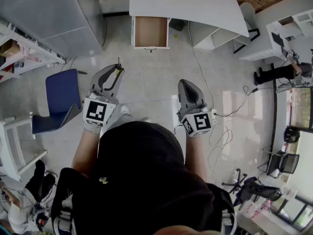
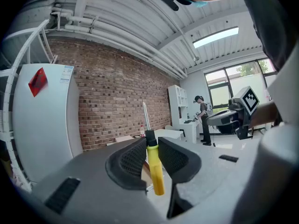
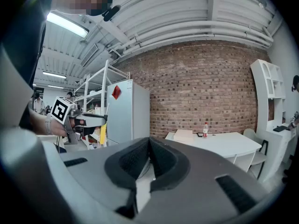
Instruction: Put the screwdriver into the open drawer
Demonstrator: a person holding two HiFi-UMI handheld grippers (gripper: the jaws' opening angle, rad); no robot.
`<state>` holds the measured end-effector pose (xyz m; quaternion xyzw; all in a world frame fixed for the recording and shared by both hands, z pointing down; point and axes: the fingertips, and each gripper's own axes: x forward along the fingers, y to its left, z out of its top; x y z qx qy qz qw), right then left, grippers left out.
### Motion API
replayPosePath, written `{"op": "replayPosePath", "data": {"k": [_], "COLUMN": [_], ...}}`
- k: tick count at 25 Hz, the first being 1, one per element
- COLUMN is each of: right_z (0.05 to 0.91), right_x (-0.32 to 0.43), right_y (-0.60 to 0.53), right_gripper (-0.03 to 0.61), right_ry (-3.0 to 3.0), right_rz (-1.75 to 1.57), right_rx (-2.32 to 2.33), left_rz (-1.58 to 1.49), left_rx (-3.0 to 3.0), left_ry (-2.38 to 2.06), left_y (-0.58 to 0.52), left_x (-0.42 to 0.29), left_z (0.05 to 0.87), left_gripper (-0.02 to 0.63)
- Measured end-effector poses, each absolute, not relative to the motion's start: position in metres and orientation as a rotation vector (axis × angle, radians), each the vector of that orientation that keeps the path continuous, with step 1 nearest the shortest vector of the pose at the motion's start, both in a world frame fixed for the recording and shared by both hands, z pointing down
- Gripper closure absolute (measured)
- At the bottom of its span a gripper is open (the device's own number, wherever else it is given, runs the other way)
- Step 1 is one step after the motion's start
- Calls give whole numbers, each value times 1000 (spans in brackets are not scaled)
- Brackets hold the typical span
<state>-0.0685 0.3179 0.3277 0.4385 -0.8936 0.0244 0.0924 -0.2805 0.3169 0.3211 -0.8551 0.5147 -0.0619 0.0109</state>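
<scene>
A screwdriver (image 2: 155, 167) with a yellow handle, black collar and thin metal shaft stands upright between the left gripper's pads, and my left gripper (image 2: 152, 155) is shut on it. In the head view that gripper (image 1: 116, 71) is held over the floor, the screwdriver (image 1: 118, 66) poking out past its tips, well short of the open drawer (image 1: 150, 32). The drawer is pulled out of a white desk (image 1: 195, 6) and looks empty. My right gripper (image 1: 188, 85) hangs beside it at the right, and its jaws (image 3: 149, 154) are shut with nothing between them.
A blue chair (image 1: 61, 97) stands left of the left gripper, with a grey fridge (image 1: 54, 13) and white shelving (image 1: 19, 50) behind it. Cables (image 1: 222, 131) trail on the floor at the right. A white shelf unit (image 1: 274, 38) and a standing person (image 2: 204, 118) are farther right.
</scene>
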Motion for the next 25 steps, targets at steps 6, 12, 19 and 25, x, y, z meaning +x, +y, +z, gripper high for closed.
{"op": "replayPosePath", "data": {"k": [6, 12, 19, 25], "right_z": [333, 338, 354, 365], "right_x": [-96, -127, -144, -130], "right_y": [309, 288, 274, 260], "right_gripper": [569, 569, 569, 569], "right_ry": [-2655, -2638, -2562, -2534], "right_rz": [95, 127, 163, 227], "right_rx": [1283, 1321, 1410, 1450], "left_rz": [-185, -166, -162, -179], "left_rx": [-2673, -2708, -2776, -2811], "left_ry": [1620, 1594, 1517, 1507], "left_y": [310, 294, 274, 257], "left_x": [-304, -335, -362, -351], "left_z": [327, 337, 354, 362], "left_gripper": [532, 532, 532, 532]}}
